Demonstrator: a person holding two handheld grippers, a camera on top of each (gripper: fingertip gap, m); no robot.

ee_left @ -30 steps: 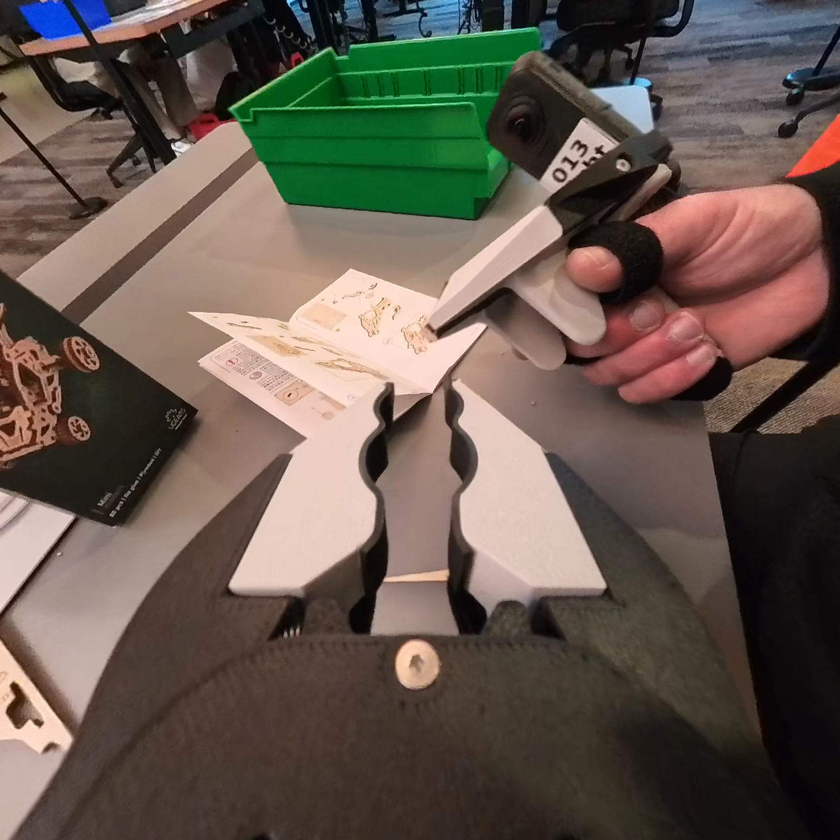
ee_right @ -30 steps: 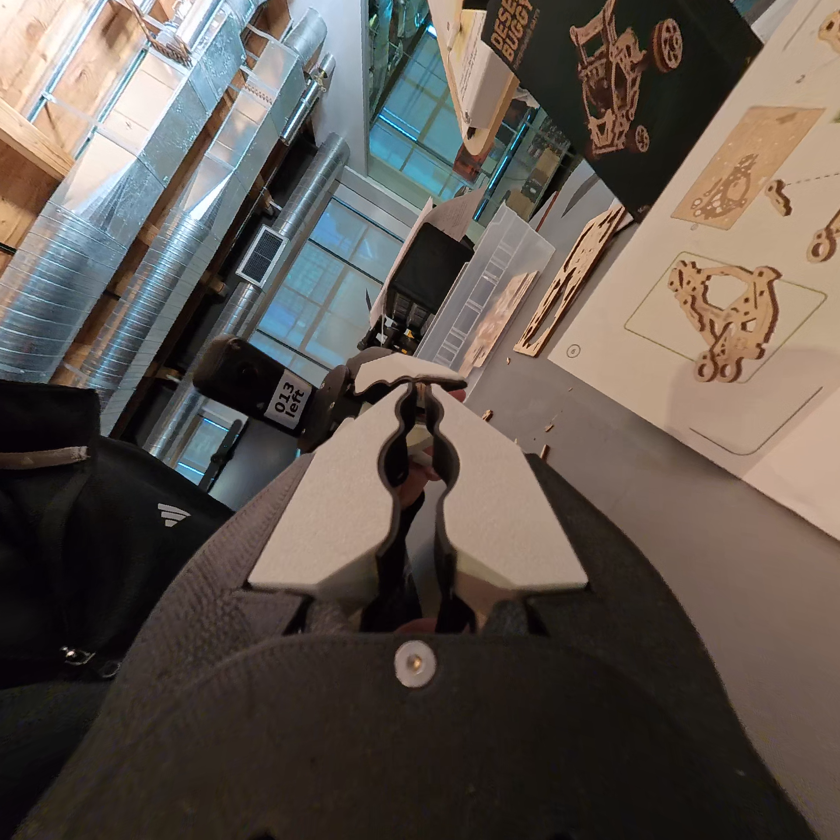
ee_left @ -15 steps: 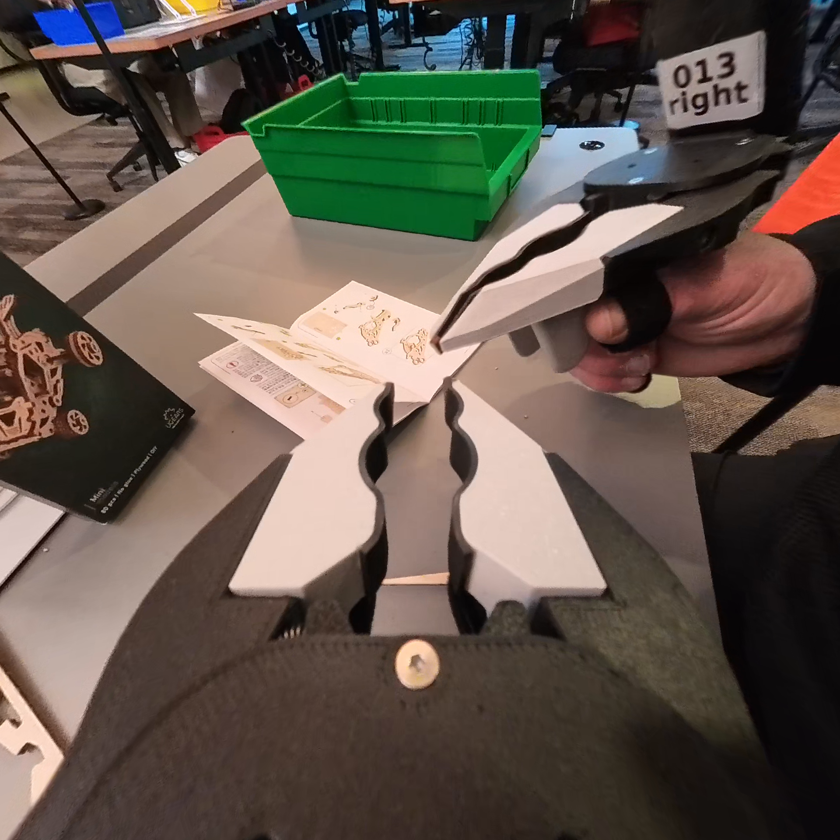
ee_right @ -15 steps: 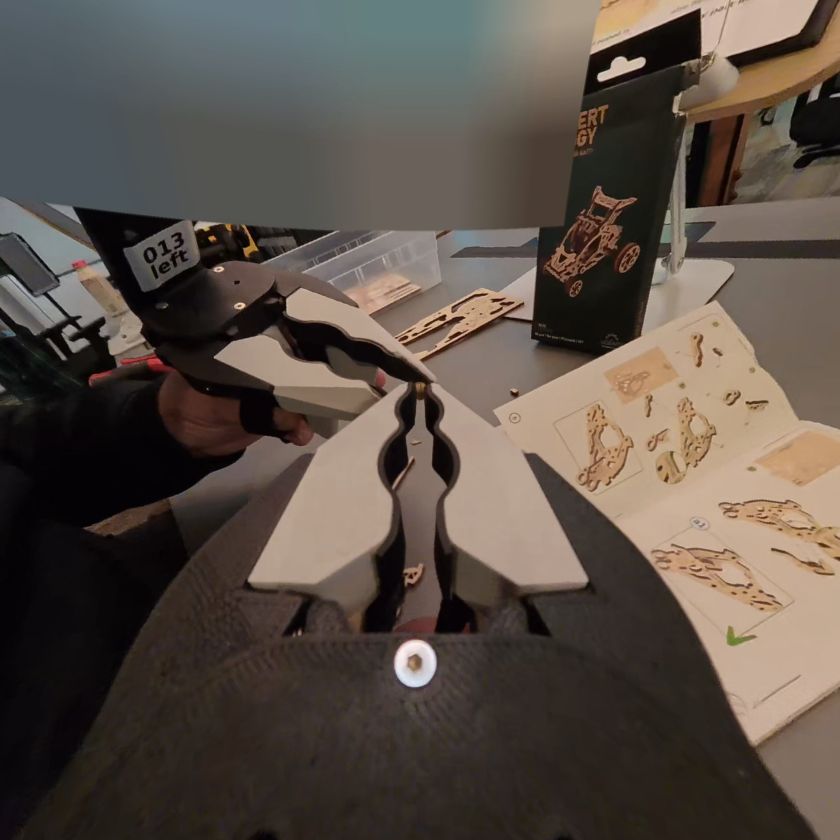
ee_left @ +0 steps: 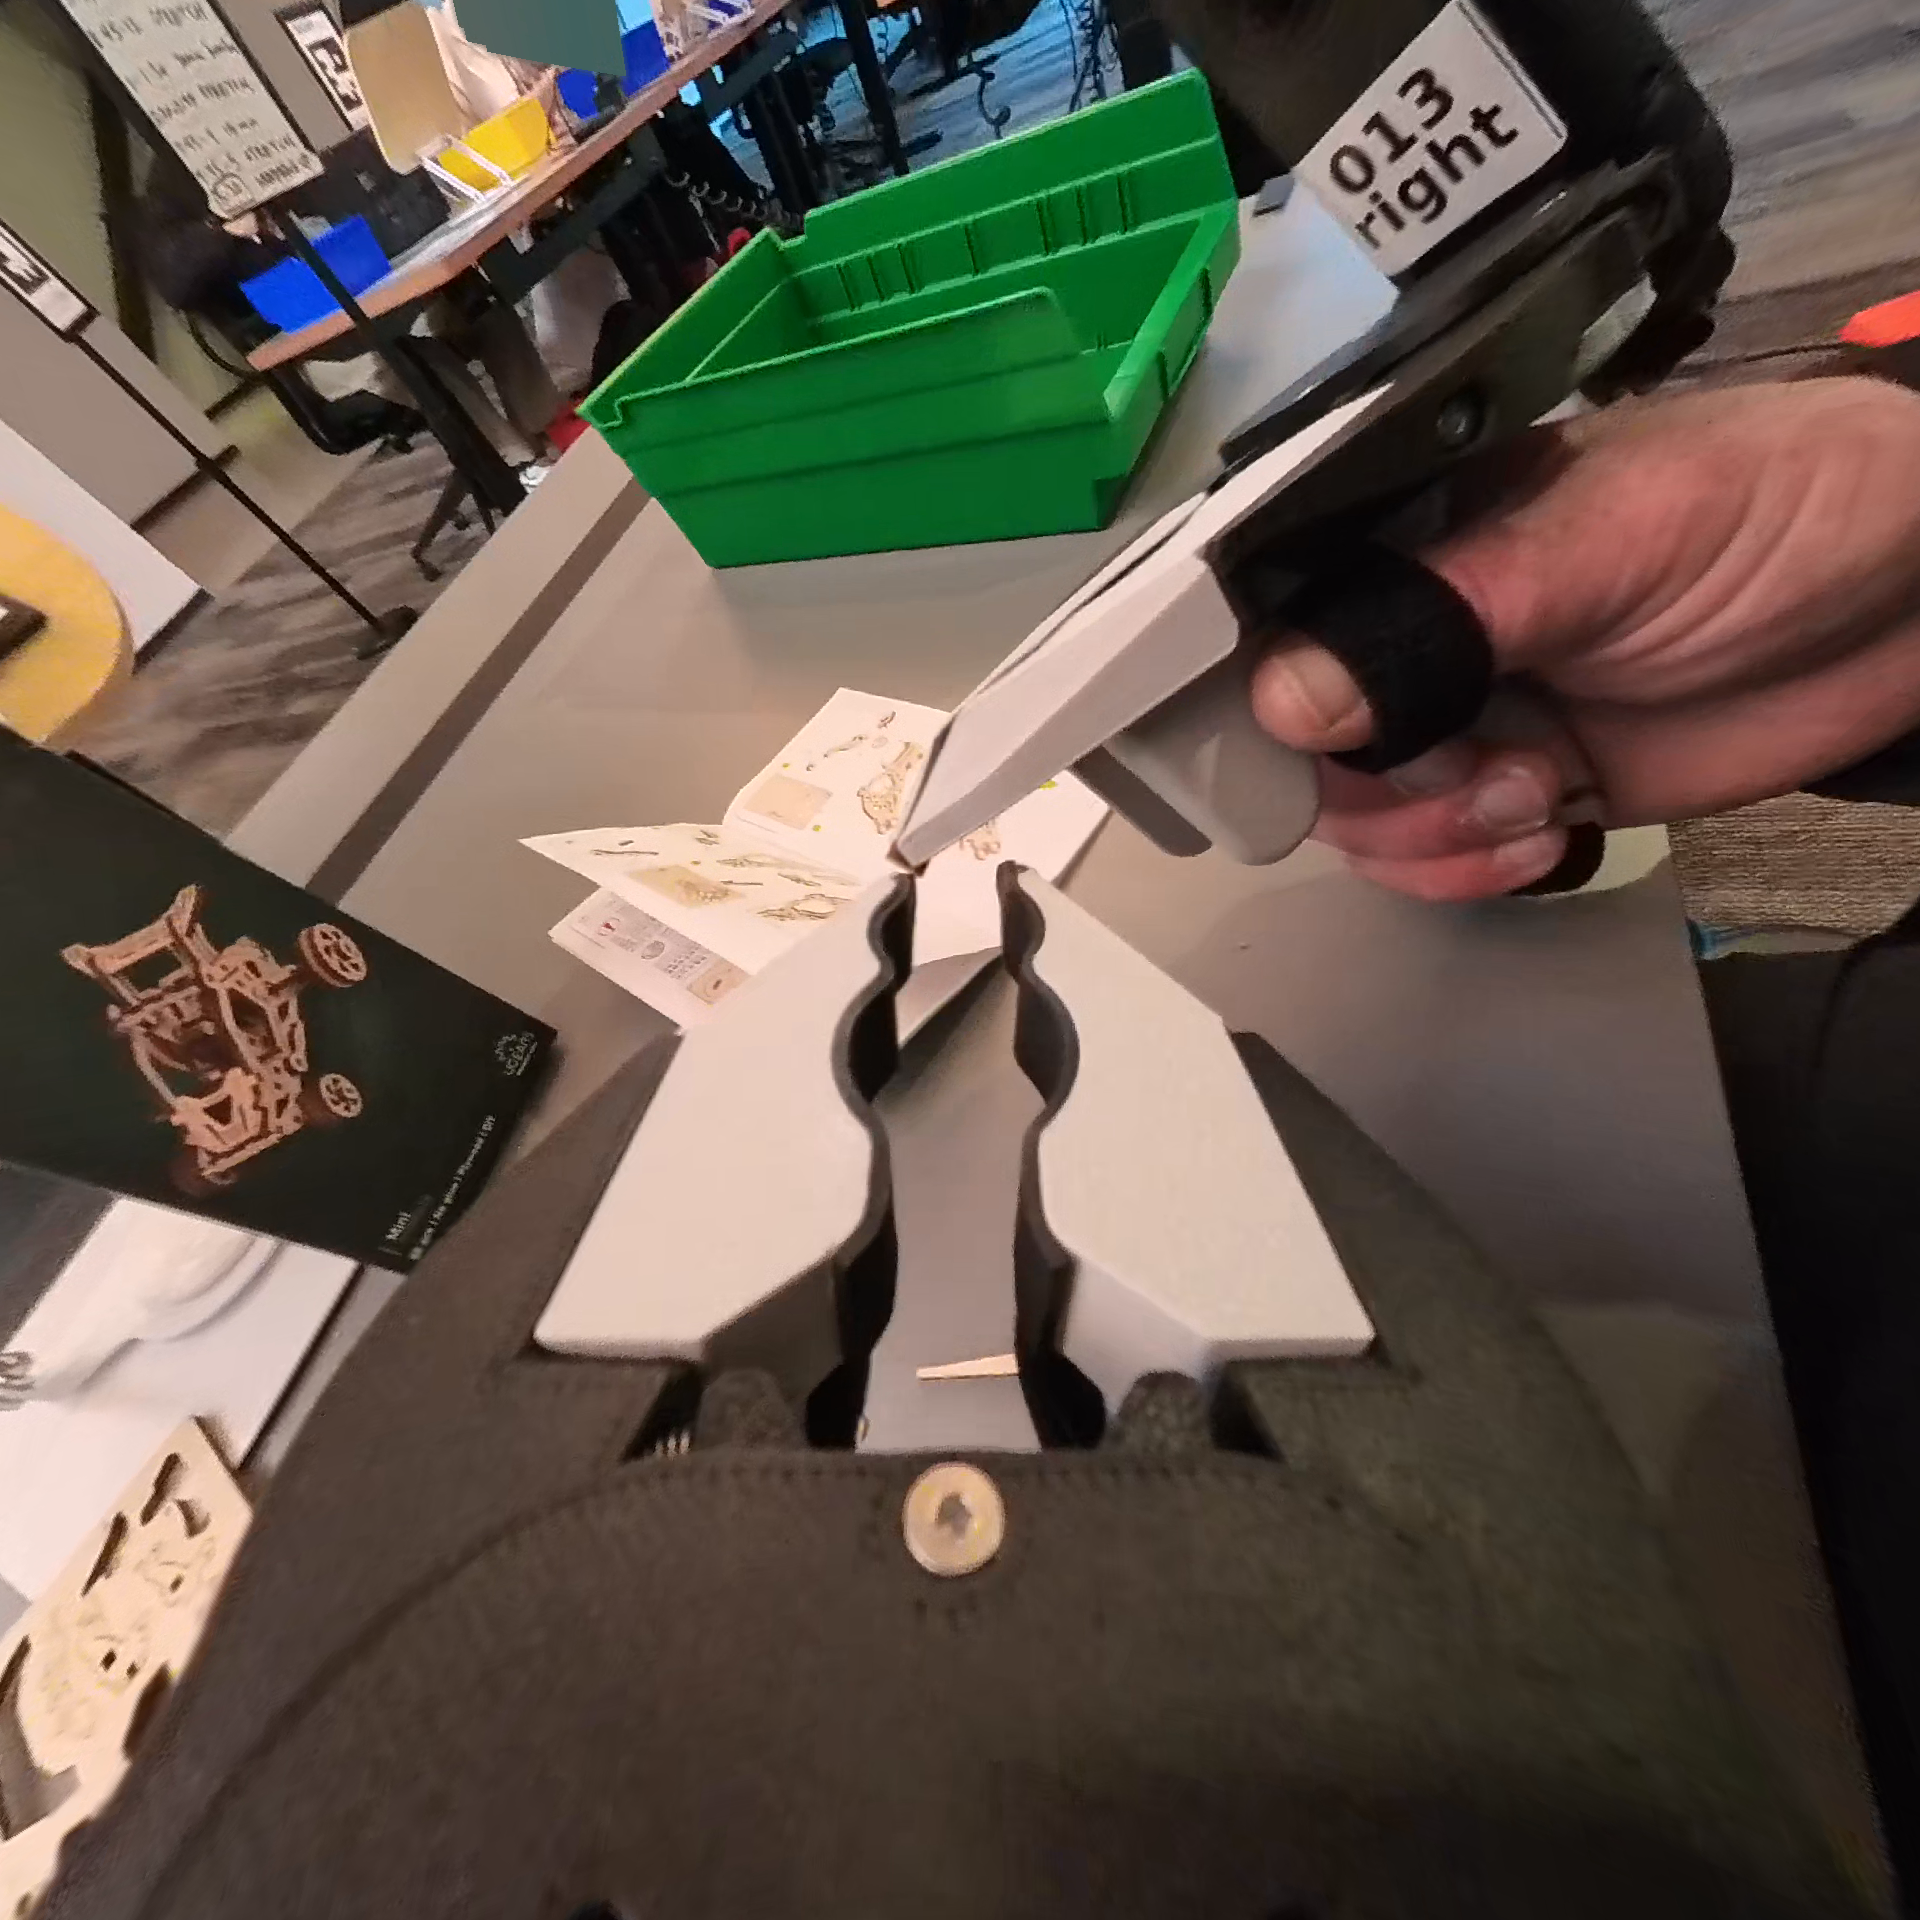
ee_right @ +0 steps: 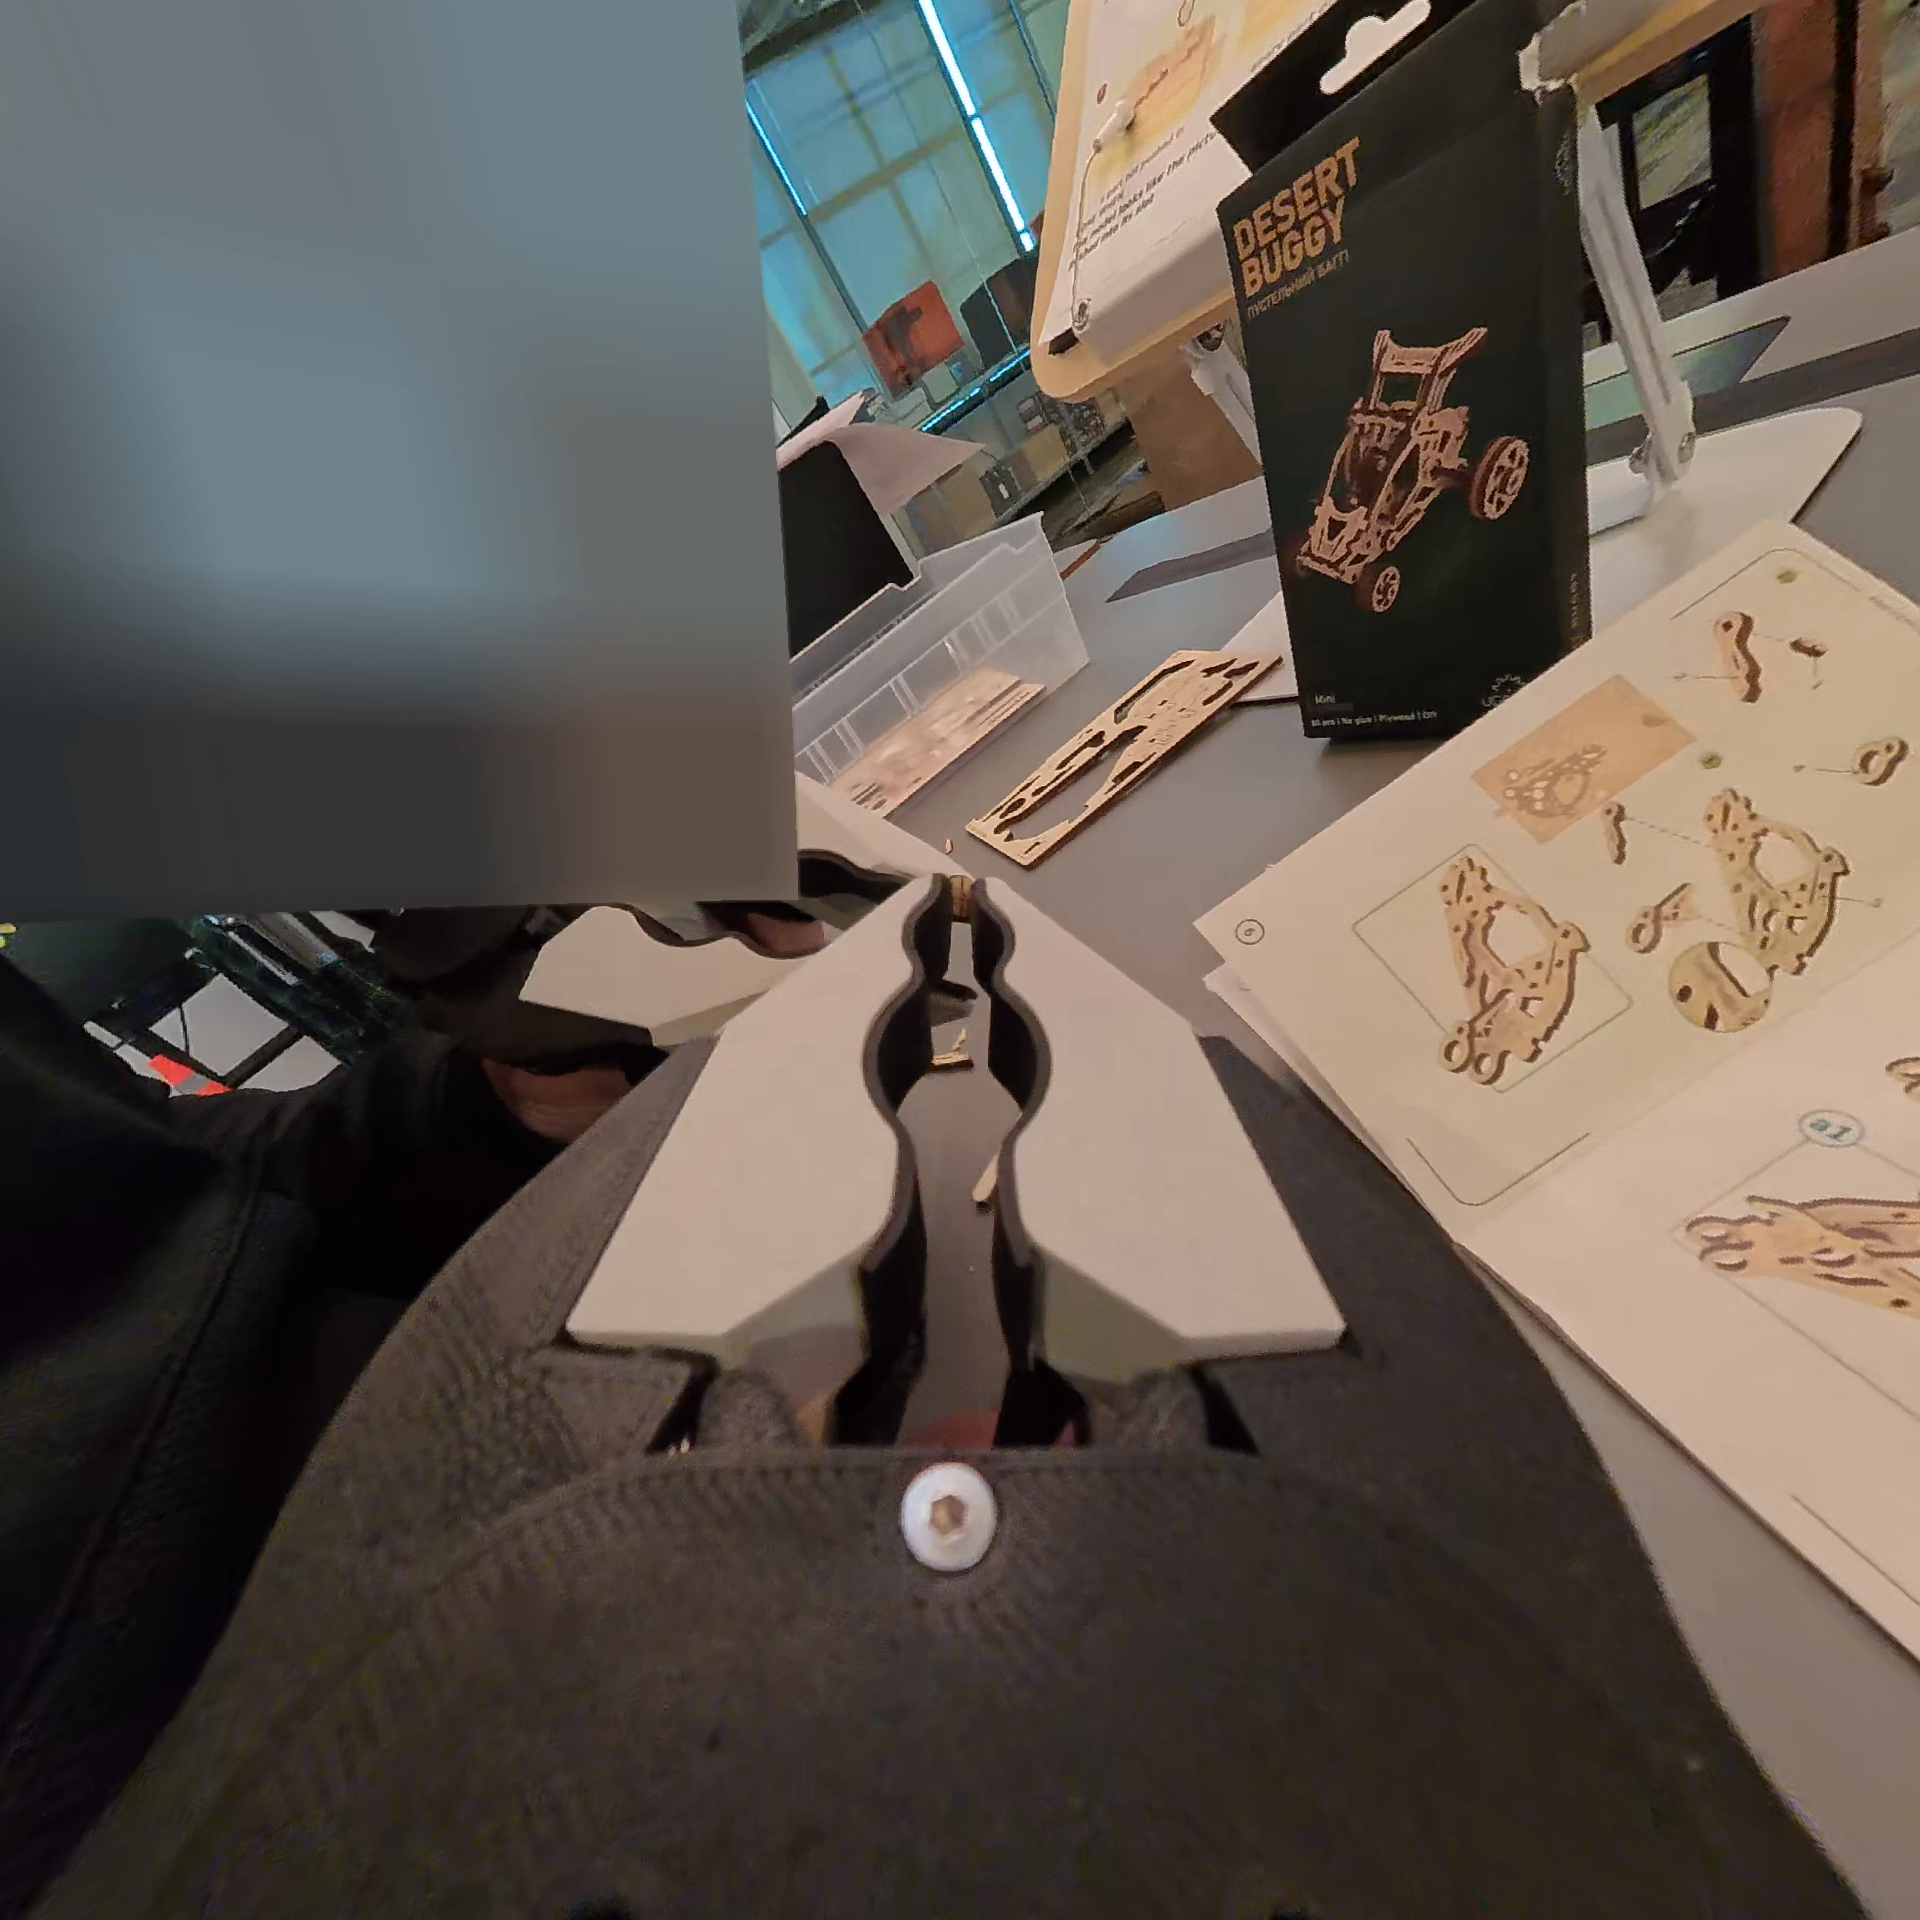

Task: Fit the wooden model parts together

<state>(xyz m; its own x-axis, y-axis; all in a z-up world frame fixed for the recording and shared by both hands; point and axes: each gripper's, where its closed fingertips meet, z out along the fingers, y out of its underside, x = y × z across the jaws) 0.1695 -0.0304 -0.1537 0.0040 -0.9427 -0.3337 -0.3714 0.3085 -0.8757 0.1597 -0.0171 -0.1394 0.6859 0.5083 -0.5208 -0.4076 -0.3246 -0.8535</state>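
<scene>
Left wrist view: my left gripper (ee_left: 954, 878) points level across the table (ee_left: 1455, 1039), its fingers apart with nothing between them. My right hand (ee_left: 1621, 644) comes in from the right, tilting the right gripper (ee_left: 906, 858) down until its tip is just beside my left fingertip. Its tips pinch a small wooden part (ee_right: 961, 896). The instruction sheet (ee_left: 748, 883) lies beyond.

right gripper (ee_left: 902, 858): tip now touching left gripper's (ee_left: 956, 883) left fingertip, nearer than before
left jaws: slightly narrower
wooden part (ee_right: 961, 900): pinched at right tips, now beside left gripper
</scene>
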